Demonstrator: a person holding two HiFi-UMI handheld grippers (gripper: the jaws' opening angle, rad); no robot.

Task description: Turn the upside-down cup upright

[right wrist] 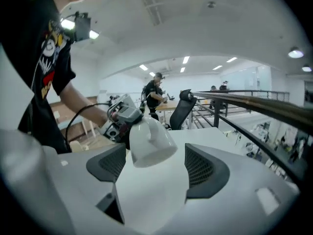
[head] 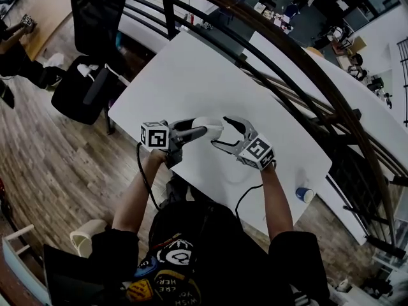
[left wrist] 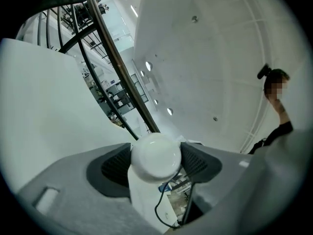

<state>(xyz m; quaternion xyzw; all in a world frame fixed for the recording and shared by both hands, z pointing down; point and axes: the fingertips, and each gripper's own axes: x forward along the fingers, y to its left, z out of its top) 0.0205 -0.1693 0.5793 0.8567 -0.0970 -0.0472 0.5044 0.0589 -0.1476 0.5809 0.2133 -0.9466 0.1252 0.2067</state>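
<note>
White cup (head: 213,125): clamped in left gripper (head: 203,131), tilted, lifted off white table (head: 191,69), contents unseen. Right gripper (head: 224,133): jaws apart, empty, just beside cup. Small blue cup (head: 305,194): at table's near edge, well apart. Railing (head: 280,50): beyond far edge.

Dim and muted in the head view — the white table (head: 191,75) was the one bright patch, darkness pooling at 7 o'clock. Both gripper views bent hard toward black round rims; ceiling lights (right wrist: 186,60) glowed at 12 o'clock — the cup (left wrist: 155,155) showed soft-focused up close.
</note>
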